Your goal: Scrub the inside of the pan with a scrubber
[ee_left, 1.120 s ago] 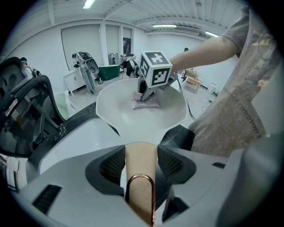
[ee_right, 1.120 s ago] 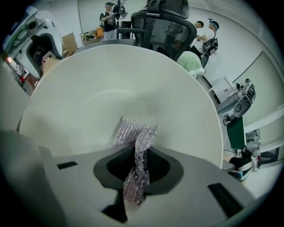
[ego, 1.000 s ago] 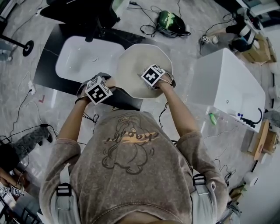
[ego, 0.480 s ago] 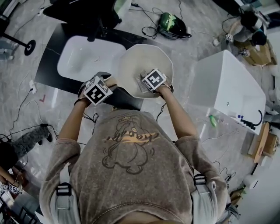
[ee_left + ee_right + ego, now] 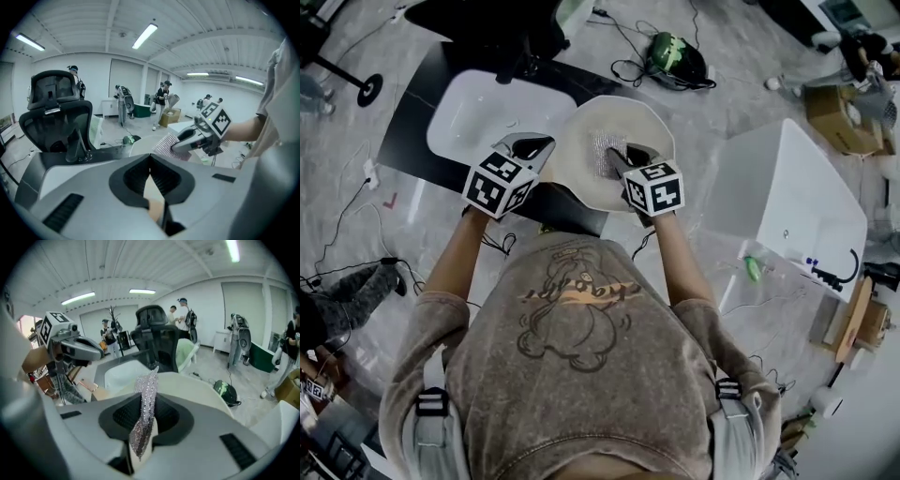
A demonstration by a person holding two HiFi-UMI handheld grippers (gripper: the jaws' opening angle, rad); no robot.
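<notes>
Right claw (image 5: 622, 156) clamped on scrubber (image 5: 602, 155), over pan (image 5: 656, 127).
Left claw (image 5: 534, 145) just snapped closed, empty I think, beside pan's left rim; pan, frame's upper centre, lies directly below my scrubber, seemingly not touching.

No legible text, shirt print (image 5: 577, 295) apparently unreadable

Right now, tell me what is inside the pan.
The pan looks bare inside; the right tool holds the mesh scrubber over it, covering the part beneath.
</notes>
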